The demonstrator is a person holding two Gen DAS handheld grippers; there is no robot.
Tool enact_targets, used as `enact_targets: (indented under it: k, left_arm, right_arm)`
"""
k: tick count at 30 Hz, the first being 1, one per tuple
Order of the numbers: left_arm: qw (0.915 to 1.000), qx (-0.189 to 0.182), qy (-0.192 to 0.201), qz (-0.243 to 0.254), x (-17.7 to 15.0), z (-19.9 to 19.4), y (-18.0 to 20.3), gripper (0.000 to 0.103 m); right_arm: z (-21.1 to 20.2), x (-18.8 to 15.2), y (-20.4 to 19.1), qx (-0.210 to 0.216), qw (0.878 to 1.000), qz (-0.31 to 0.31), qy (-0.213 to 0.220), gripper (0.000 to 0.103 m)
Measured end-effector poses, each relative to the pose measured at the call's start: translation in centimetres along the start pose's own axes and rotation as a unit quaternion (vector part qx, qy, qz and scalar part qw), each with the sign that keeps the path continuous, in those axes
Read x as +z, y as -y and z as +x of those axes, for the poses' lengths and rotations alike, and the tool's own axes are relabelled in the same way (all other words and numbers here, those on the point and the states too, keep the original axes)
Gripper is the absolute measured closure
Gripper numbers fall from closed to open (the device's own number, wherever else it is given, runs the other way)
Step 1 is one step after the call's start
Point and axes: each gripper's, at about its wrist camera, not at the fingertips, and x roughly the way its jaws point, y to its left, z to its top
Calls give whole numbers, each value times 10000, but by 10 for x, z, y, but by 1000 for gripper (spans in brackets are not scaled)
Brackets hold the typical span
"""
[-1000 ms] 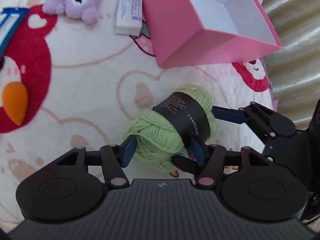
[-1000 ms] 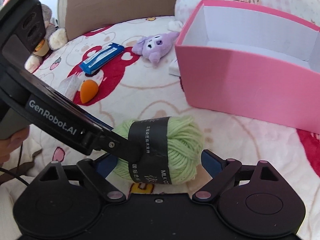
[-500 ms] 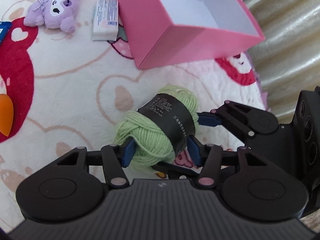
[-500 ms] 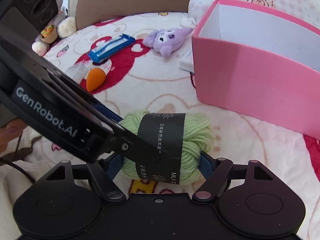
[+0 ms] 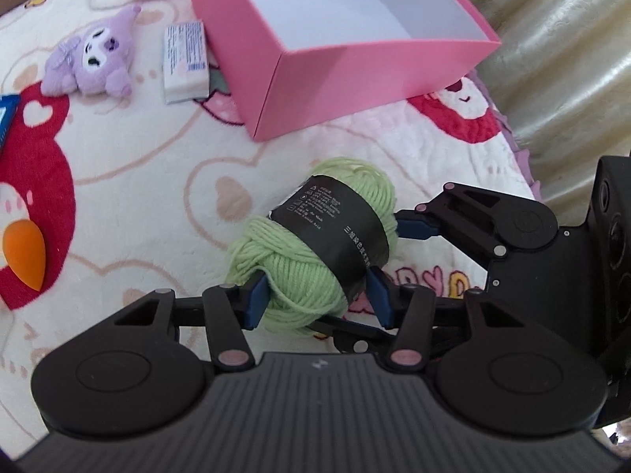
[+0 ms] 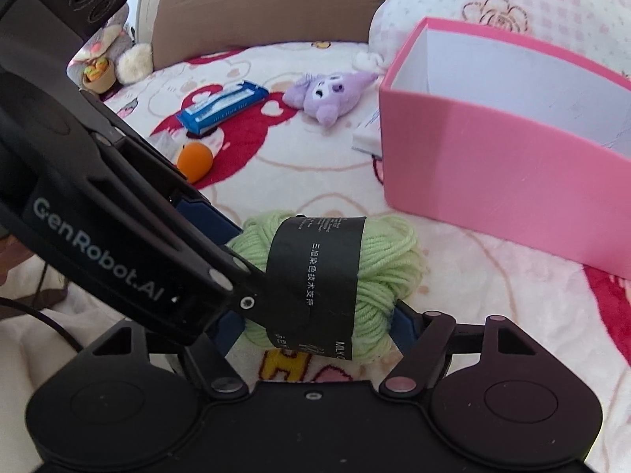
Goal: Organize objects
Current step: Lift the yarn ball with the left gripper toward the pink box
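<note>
A green yarn ball [image 5: 315,244] with a black label band is held by both grippers above a patterned blanket. My left gripper [image 5: 317,301] is shut on its near end, blue pads pressing both sides. My right gripper [image 6: 315,321] is shut on it too, and reaches in from the right in the left wrist view [image 5: 418,228]. The yarn ball also shows in the right wrist view [image 6: 378,268]. An open pink box [image 5: 355,75] with a white inside stands beyond the yarn; it also shows at the right in the right wrist view [image 6: 501,165].
On the blanket lie a purple plush toy [image 5: 92,53], a white packet [image 5: 185,61] beside the box, an orange sponge [image 5: 23,254] and a blue packet [image 6: 221,106]. A brown pillow [image 6: 268,8] is at the back. A beige curtain [image 5: 560,51] hangs right of the bed edge.
Both grippers have lifted the yarn ball off the blanket and carried it nearer the pink box. The right gripper's jaws have closed onto the yarn.
</note>
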Motion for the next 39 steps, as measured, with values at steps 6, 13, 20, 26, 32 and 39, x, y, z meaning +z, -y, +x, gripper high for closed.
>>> enact_targets:
  k: [6,13,20,26,32,39]
  left_arm:
    - [9998,-3,190,115,4,-26,11,53]
    - [9989,169,288,338,15,-52,34,53]
    - [9976,70,541,426,30,-82,43,53]
    - [9959,-51,771,478,39,-98,46,53]
    - [9950,6,830,562,53,-99,53,53]
    - [9930,67,934,715,78,-102,68,52]
  right_arm:
    - [-22,14,-2,-63,9998,110,177,25]
    - [-49,32,-2,-116,9992,220,301,23]
    - [-78,44,-2,-240,9969,222,714,23]
    - [-98,55,0,-354,9939,231,1015,23]
    - [-102,67,5,-480,9932,210,1043,23]
    - [-112,84,24,-622,9926,393,964,23]
